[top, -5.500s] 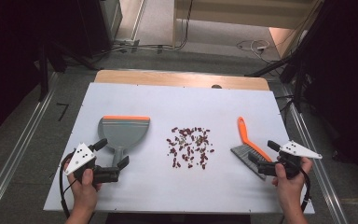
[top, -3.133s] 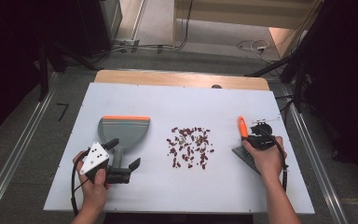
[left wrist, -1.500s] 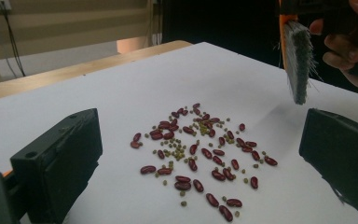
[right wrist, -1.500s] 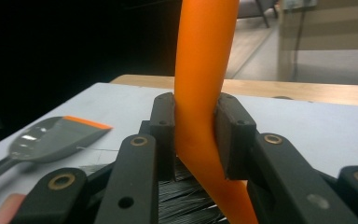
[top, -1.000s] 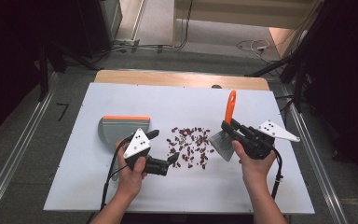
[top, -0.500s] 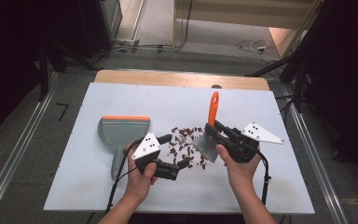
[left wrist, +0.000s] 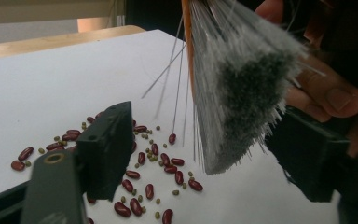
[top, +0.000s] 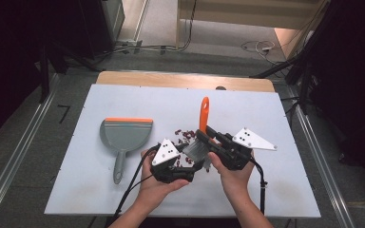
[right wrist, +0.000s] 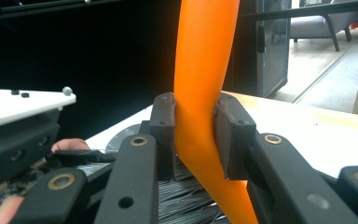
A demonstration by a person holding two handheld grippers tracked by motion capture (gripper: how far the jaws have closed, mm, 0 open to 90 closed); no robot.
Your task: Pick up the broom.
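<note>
Two grippers meet near the middle of the white tabletop, above a scatter of red and green beans. The right gripper is clenched on the orange handle of a brush, its two black fingers pressing the handle from both sides just above the bristles; the handle stands up and leans toward the far edge. The grey bristles hang tilted over the beans, between the left gripper fingers, one on each side. Those fingers have just been closing around the bristle tuft; the far one looks to touch its edge, the near one stands apart, so nothing is gripped yet. A grey dustpan with an orange lip lies flat toward the left edge, well apart from the beans, its handle pointing at the near edge.
</note>
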